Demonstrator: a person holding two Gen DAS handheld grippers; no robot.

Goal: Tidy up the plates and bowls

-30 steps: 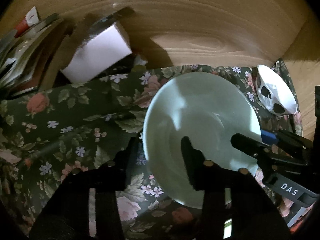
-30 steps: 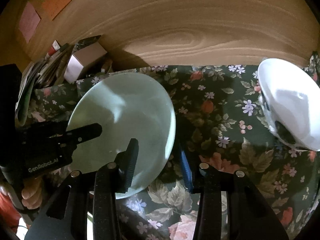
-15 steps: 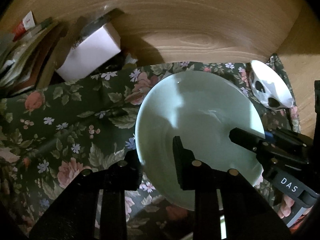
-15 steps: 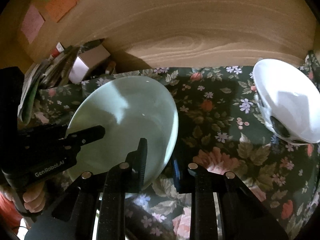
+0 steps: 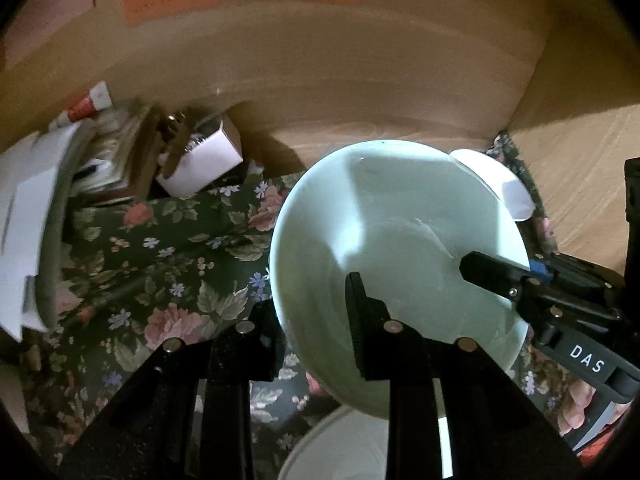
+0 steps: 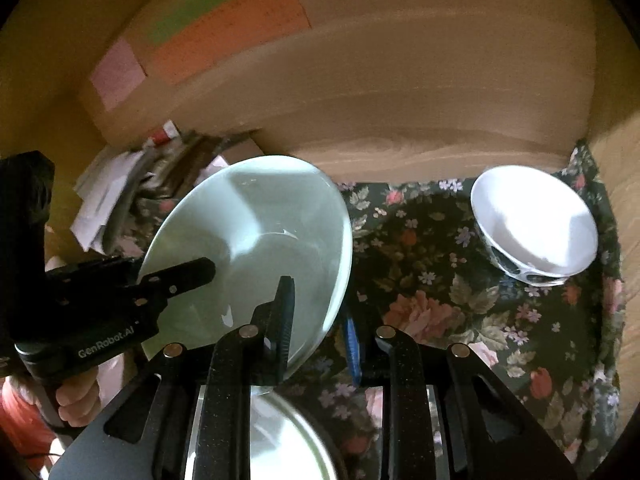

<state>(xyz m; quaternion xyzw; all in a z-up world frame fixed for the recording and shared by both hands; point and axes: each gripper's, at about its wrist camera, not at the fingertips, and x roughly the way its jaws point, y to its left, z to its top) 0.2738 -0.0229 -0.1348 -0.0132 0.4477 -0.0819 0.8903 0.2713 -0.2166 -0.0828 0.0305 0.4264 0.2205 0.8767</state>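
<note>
A pale green plate point(image 5: 400, 248) hangs tilted above the floral tablecloth point(image 5: 160, 264), held from both sides. My left gripper point(image 5: 312, 320) is shut on the plate's left rim, one finger under it and one on its face. My right gripper point(image 6: 318, 324) is shut on the right rim of the green plate point(image 6: 256, 232), with its blue pad beneath. Each view also shows the other tool: the right gripper point(image 5: 500, 276) and the left gripper point(image 6: 176, 276). A white bowl point(image 6: 532, 220) with a dark pattern sits at the right on the cloth, and in the left wrist view the plate half hides this white bowl point(image 5: 508, 188).
Another white dish point(image 5: 340, 448) lies below the plate at the near edge. A white box point(image 5: 200, 168) and loose papers point(image 5: 24, 220) crowd the back left. A wooden wall point(image 6: 400, 92) with coloured notes point(image 6: 224, 28) closes the back. A person's hand point(image 6: 76, 400) grips the left tool.
Both grippers closed on the green plate's rims and then lifted it off the cloth. A white dish came into view beneath, and the wall notes appeared at the top.
</note>
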